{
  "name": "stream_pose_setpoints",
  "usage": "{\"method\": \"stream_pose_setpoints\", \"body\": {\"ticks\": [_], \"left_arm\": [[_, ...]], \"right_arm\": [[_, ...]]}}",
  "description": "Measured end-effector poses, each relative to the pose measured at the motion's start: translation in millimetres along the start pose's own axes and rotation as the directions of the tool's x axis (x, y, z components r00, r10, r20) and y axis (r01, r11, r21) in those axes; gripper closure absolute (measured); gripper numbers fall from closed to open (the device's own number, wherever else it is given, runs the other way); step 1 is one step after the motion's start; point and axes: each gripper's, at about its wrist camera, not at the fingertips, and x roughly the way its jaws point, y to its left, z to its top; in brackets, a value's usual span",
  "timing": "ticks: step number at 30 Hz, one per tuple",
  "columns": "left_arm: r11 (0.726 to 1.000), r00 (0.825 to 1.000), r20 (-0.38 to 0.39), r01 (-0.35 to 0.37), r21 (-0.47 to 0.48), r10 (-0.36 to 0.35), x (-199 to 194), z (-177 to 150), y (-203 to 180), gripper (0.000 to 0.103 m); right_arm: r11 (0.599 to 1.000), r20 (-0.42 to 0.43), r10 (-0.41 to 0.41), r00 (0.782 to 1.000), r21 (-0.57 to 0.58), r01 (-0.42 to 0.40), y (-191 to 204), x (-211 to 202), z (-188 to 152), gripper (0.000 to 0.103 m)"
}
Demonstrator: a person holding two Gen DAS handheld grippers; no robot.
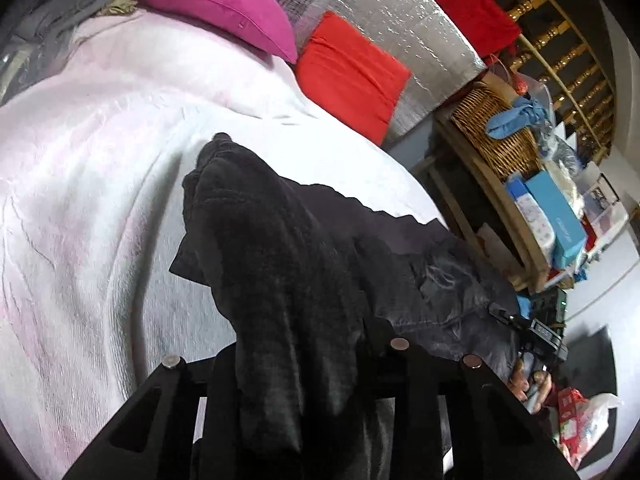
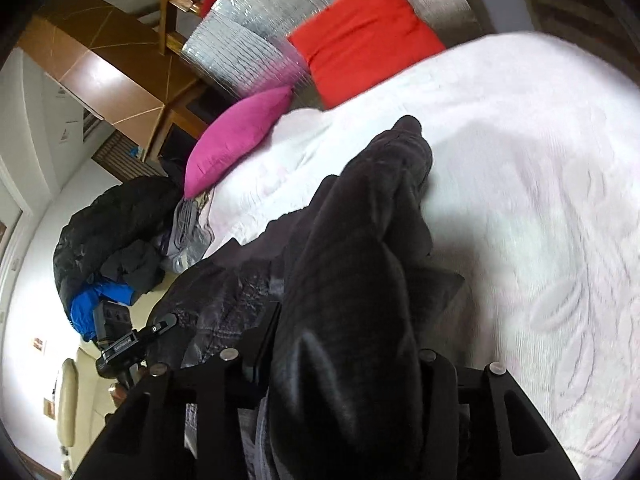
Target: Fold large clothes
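A large dark grey garment (image 1: 304, 248) hangs bunched over a pale pink bedspread (image 1: 100, 168). My left gripper (image 1: 316, 364) is shut on a thick fold of it, and the cloth drapes over the fingers. My right gripper (image 2: 332, 360) is shut on another bunched edge of the same garment (image 2: 360, 240), held above the bedspread (image 2: 520, 160). The right gripper also shows in the left wrist view (image 1: 536, 340) at the garment's far edge. The left gripper also shows in the right wrist view (image 2: 132, 340). Fingertips are hidden by cloth.
A magenta pillow (image 1: 216, 4) and a red pillow (image 1: 352, 72) lie at the head of the bed. A wicker basket (image 1: 496, 128) and boxes crowd a shelf beside it. A pile of dark clothes (image 2: 108, 240) lies off the other bed edge.
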Motion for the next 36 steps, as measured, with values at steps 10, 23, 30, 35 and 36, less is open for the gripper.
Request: {"method": "stream_pose_setpoints", "body": {"ticks": [10,23,30,35,36], "left_arm": [[0.981,0.974,-0.126,-0.194,-0.03,0.188,12.4,-18.0,23.6,0.04],[0.785,0.795,0.096,-0.606,0.128,0.599,-30.9,-31.6,-18.5,0.021],[0.654,0.658,0.307,-0.745,0.13,0.688,-62.9,-30.3,-39.7,0.02],[0.638,0.642,0.344,-0.757,0.142,0.685,-69.3,-31.1,-45.0,0.02],[0.637,0.644,0.342,-0.756,0.148,0.685,-72.1,-35.0,-46.5,0.02]], "right_arm": [[0.989,-0.096,-0.076,0.992,0.122,0.087,-46.4,15.7,-11.5,0.055],[0.928,0.019,-0.366,0.93,0.083,0.364,-26.1,-38.7,-7.9,0.024],[0.924,0.308,-0.349,0.885,-0.042,0.38,21.7,-77.4,-19.3,0.024],[0.933,0.237,-0.27,0.933,-0.173,0.314,51.0,-46.2,-27.3,0.027],[0.927,0.209,-0.292,0.933,-0.178,0.33,50.6,-36.8,-27.4,0.027]]}}
